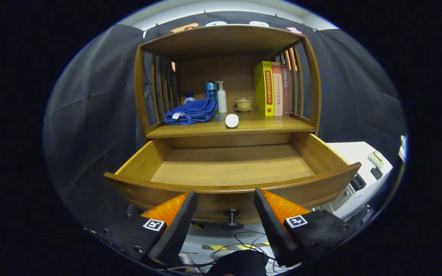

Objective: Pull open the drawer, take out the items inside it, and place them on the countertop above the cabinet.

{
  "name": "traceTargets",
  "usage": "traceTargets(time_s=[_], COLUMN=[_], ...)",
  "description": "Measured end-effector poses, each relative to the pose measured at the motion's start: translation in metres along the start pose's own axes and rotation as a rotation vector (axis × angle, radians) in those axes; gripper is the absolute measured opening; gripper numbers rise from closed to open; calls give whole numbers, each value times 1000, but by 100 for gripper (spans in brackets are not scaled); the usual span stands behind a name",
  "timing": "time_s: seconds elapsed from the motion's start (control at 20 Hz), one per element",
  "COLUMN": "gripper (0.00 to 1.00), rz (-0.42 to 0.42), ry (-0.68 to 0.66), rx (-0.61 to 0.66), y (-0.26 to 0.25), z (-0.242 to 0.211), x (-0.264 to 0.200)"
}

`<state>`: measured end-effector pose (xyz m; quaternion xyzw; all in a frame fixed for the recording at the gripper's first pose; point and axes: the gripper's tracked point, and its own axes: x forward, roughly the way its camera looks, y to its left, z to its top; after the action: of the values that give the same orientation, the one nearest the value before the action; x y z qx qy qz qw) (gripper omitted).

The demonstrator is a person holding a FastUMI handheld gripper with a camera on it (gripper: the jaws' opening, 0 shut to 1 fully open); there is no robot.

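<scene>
The wooden drawer (228, 184) of the cabinet is pulled out towards me, and its bottom is bare wood. Its dark round knob (232, 213) sits on the curved front, between my fingers and slightly beyond them. My gripper (225, 197) is open with nothing between its fingers, held just in front of the drawer's front panel. On the countertop (267, 124) above the drawer lie a folded blue towel (191, 112), a small white round item (231, 120), a white pump bottle (221, 97), a blue bottle (211, 91) and a yellowish lidded cup (243, 104).
Three books (272, 89) stand upright at the right end of the countertop, under the shelf's top board (221, 40). Slatted wooden sides close both ends. A white appliance (363, 172) stands to the right of the drawer. Cables (240, 245) lie on the floor below.
</scene>
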<state>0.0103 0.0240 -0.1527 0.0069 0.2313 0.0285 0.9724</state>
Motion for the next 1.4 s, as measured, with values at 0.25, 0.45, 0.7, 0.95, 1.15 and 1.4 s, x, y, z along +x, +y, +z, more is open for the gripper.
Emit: traceTargets(time_s=[0.25, 0.45, 0.7, 0.95, 1.15, 1.4], gripper=[97, 96, 97, 97, 97, 97], rz=[-39, -63, -74, -71, -64, -65], ry=[-32, -52, -63, -70, -75, -89], rx=[-21, -15, -17, -2, 14, 16], y=[-3, -5, -2, -4, -6, -7], z=[1, 5, 10, 20, 29, 48], x=[3, 5, 14, 27, 43, 66])
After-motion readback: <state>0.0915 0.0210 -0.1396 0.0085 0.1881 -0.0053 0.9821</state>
